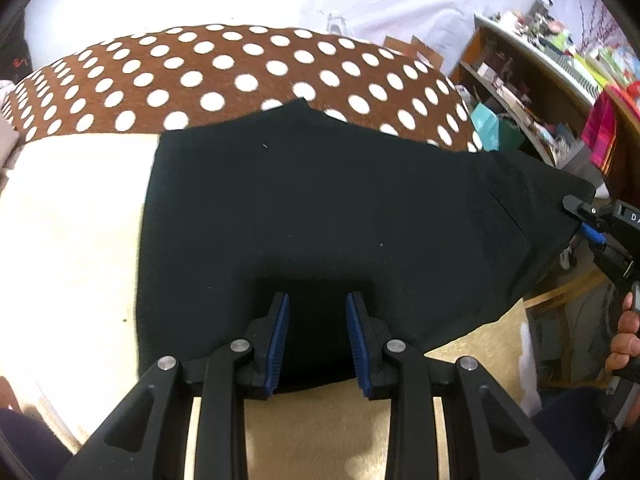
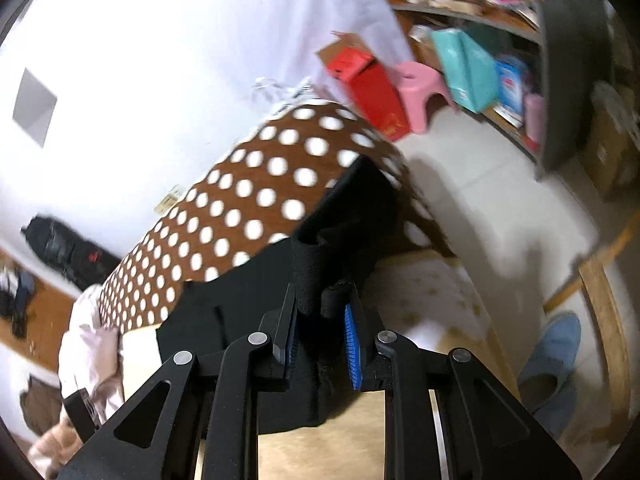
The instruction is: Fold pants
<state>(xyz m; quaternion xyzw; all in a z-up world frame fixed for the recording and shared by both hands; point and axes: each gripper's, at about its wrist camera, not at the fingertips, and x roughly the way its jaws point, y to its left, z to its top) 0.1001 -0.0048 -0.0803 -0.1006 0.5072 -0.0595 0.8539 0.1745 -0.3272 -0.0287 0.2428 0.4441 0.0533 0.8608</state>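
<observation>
The black pants (image 1: 320,200) lie spread on a cream surface (image 1: 72,232), their far edge over a brown cover with white dots (image 1: 224,76). My left gripper (image 1: 318,336) is open, its blue pads just above the near edge of the pants, holding nothing. My right gripper (image 2: 320,332) has its jaws partly closed around a bunched edge of the pants (image 2: 320,280); it also shows at the right edge of the left wrist view (image 1: 584,220), at the raised right end of the pants.
A cluttered wooden shelf (image 1: 532,92) stands to the right. On the floor are a red box (image 2: 372,88), a pink stool (image 2: 420,84) and a blue slipper (image 2: 556,352). A pink cloth pile (image 2: 92,356) lies at the left. The white wall (image 2: 140,60) is behind.
</observation>
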